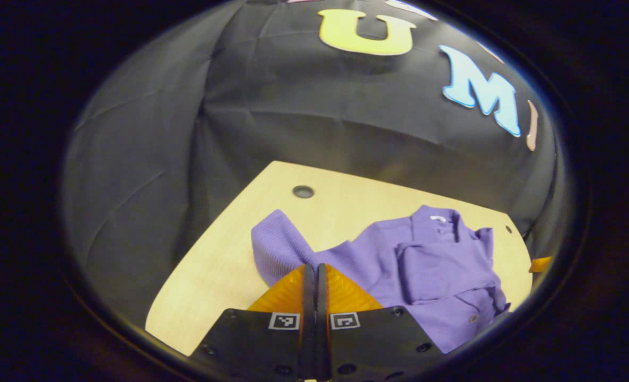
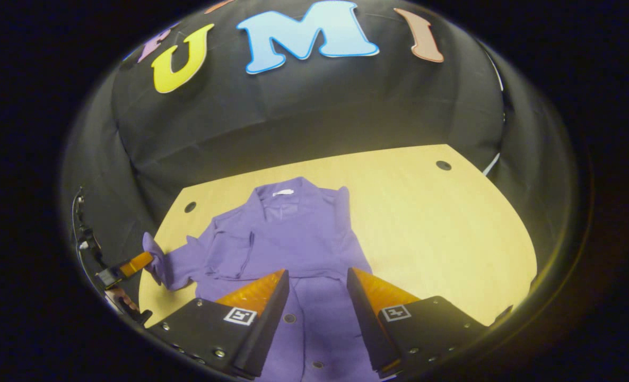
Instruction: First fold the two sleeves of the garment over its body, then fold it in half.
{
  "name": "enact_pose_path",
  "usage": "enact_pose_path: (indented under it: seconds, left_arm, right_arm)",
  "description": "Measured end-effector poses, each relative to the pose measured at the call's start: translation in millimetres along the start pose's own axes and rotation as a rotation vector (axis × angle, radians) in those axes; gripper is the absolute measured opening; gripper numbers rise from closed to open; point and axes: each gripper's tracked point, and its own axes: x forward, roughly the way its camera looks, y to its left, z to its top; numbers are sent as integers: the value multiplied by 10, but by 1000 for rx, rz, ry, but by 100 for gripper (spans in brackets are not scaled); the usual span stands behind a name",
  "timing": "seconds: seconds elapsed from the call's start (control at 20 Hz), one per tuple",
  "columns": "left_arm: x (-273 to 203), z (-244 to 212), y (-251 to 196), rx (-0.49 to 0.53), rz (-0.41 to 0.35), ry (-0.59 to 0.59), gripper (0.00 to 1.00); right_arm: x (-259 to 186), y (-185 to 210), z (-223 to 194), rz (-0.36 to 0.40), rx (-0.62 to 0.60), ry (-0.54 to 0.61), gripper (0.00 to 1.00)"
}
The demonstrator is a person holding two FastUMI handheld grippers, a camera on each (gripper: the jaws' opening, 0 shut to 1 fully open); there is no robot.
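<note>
The soft, light purple knit shirt [image 2: 288,239] probably drapes; take its left sleeve cuff [image 1: 272,239]. Left gripper [image 1: 315,270] closed on that sleeve, right gripper [image 2: 317,281] wide.

I am holding the right gripper [image 2: 317,276] with fingers apart above the purple knitted collared garment [image 2: 288,233], which is lying on the light wooden table [image 2: 442,223]. At far left, the left gripper [image 2: 134,263] is touching a sleeve [image 2: 160,262].
</note>
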Motion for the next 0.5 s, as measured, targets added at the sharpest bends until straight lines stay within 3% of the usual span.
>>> enact_pose_path:
  seconds: [0.1, 0.2, 0.5]
  left_arm:
    - [89, 148, -542, 47, -75, -12, 7]
    - [94, 127, -890, 74, -121, -16, 7]
    - [237, 31, -2477, 186, -294, 1, 7]
  right_arm:
    - [-69, -274, -17, -23, 38, -6, 70]
    - [-123, -470, -58, -40, 64, -6, 70]
    - [-297, -1265, -202, -105, 155, 1, 70]
